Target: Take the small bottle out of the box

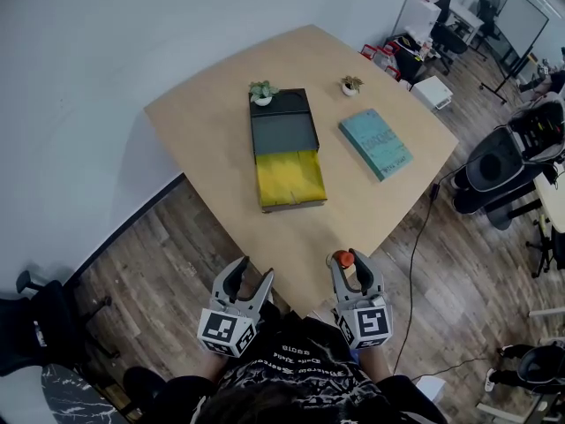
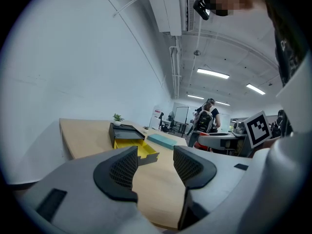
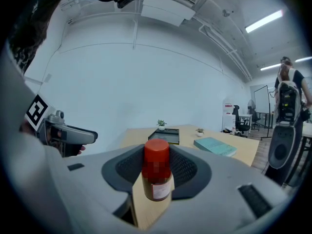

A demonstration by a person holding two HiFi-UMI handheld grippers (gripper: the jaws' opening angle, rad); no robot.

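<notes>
Bottle, red-capped, sits clamped between the right gripper's jaws at lower centre, well clear of the box mid-table. Left gripper gapes empty. Office chairs stand right.

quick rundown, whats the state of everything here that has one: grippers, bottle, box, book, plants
left gripper: open, empty
right gripper: shut on the small bottle
small bottle: red cap on, clamped between the jaws, out of the box
box: on the table, yellow drawer slid out, no bottle in it
book: closed, lying flat
potted plants: both upright
</notes>
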